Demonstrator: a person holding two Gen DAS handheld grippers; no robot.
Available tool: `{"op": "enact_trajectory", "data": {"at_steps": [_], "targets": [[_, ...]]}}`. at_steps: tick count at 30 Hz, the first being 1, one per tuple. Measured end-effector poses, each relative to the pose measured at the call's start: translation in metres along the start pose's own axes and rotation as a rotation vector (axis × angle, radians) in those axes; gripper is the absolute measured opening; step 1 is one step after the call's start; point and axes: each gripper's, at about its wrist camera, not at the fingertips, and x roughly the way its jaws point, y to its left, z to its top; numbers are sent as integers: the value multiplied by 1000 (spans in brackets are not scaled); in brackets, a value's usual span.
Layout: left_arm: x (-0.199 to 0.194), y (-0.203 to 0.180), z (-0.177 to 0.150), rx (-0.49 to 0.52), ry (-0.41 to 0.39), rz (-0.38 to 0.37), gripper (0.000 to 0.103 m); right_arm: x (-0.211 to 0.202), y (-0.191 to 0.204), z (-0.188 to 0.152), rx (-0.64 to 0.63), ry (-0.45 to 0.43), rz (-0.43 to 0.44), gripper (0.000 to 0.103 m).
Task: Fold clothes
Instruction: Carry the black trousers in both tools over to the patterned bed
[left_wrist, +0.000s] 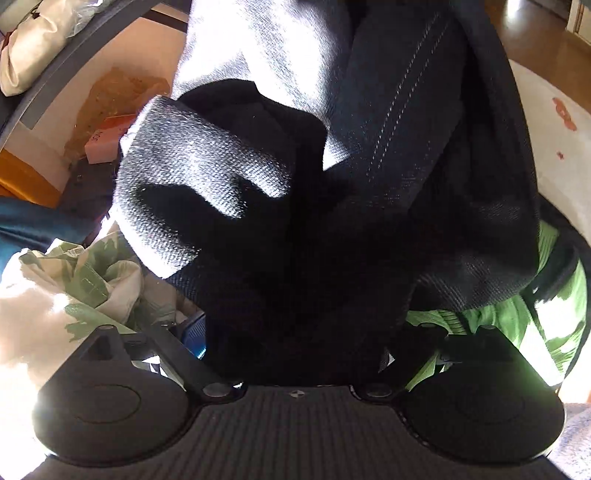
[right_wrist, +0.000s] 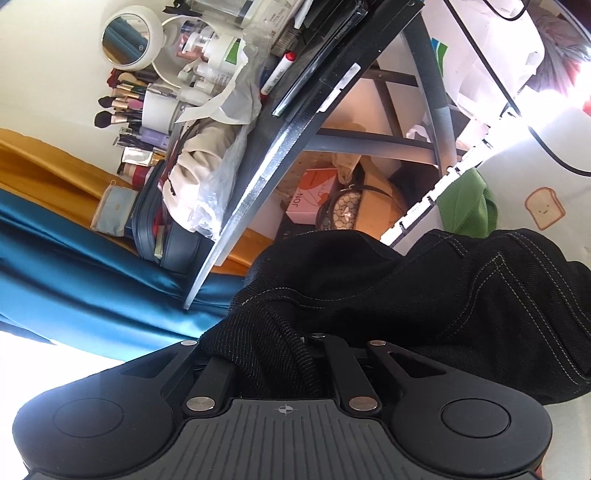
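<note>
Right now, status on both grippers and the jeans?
Left gripper buried in dark jeans, grip hidden. Right gripper shut on jeans. Garment bunched, unfolded, blocking left view.

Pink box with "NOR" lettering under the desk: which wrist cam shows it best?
Right wrist view: the pink cardboard box sits in plain sight, with lettering and red drawing readable. In the left wrist view the box shows only as a corner, cut off by the dark denim garment.
</note>
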Motion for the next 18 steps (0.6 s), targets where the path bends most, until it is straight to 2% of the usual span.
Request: {"op": "enact_trajectory", "data": {"at_steps": [3, 4, 5, 6, 7, 8, 11, 14, 17, 18], "targets": [[9, 4, 0, -45, 14, -32, 89, 0, -4, -1, -11, 1, -29, 7], [9, 6, 0, -69, 15, -55, 68, 0, -6, -1, -14, 1, -41, 8], [8, 10, 0, -101, 16, -68, 53, 0, -9, -1, -11, 1, -56, 11], [4, 17, -1, -151, 10, -77, 46, 0, -12, -1, -8, 1, -71, 12], [-3, 25, -2, -209, 0, -89, 34, 1, -15, -1, -5, 4, -85, 13], [-11, 33, -3, -274, -14, -92, 28, 2, -18, -1, -3, 7, -98, 13], [-46, 55, -9, -470, -97, -50, 21, 6, -21, -2, -22, 26, -148, 14], [-86, 70, -23, -684, -198, -45, 19, 7, -25, -4, -18, 43, -166, 19], [-115, 72, -33, -807, -281, -46, 18, 9, -29, -3, 3, 48, -184, 23], [-124, 73, -34, -837, -309, -54, 17, 11, -22, -2, -7, 58, -159, 23]]}}
